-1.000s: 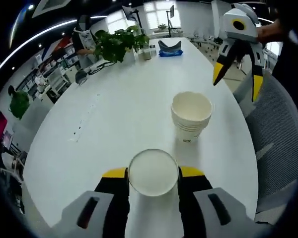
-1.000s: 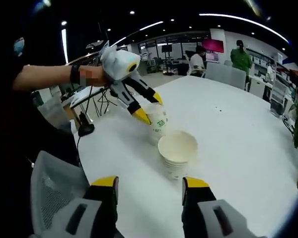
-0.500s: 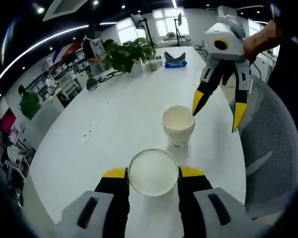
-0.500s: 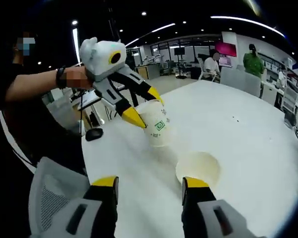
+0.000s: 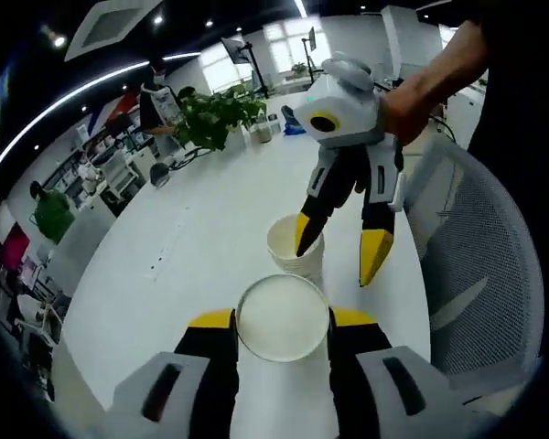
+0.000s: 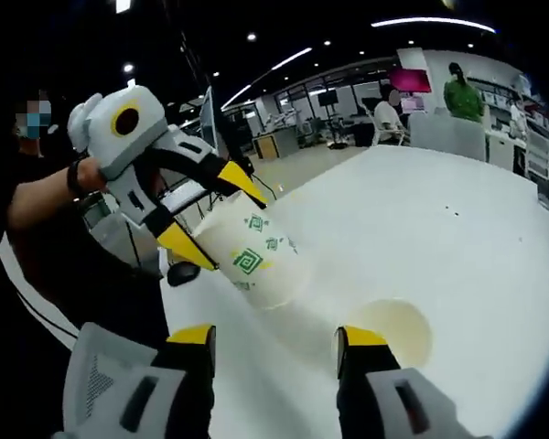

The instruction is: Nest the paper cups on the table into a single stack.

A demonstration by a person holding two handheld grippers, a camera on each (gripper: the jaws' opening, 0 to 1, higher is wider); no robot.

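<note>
Left gripper (image 5: 282,319) clamped on a single paper cup (image 5: 282,317), right gripper (image 6: 276,338) spread wide at the stack of cups (image 5: 294,251).

In the left gripper view: cup mouth facing the camera, pinched between the yellow-tipped jaws, held above the white table (image 5: 192,229) just short of the stack; one jaw of the other gripper dipping inside the stack's top rim, the other jaw outside it. In the right gripper view: held cup (image 6: 252,256) tilted, green-patterned, near the stack's open mouth (image 6: 398,330) beside the right jaw.
</note>
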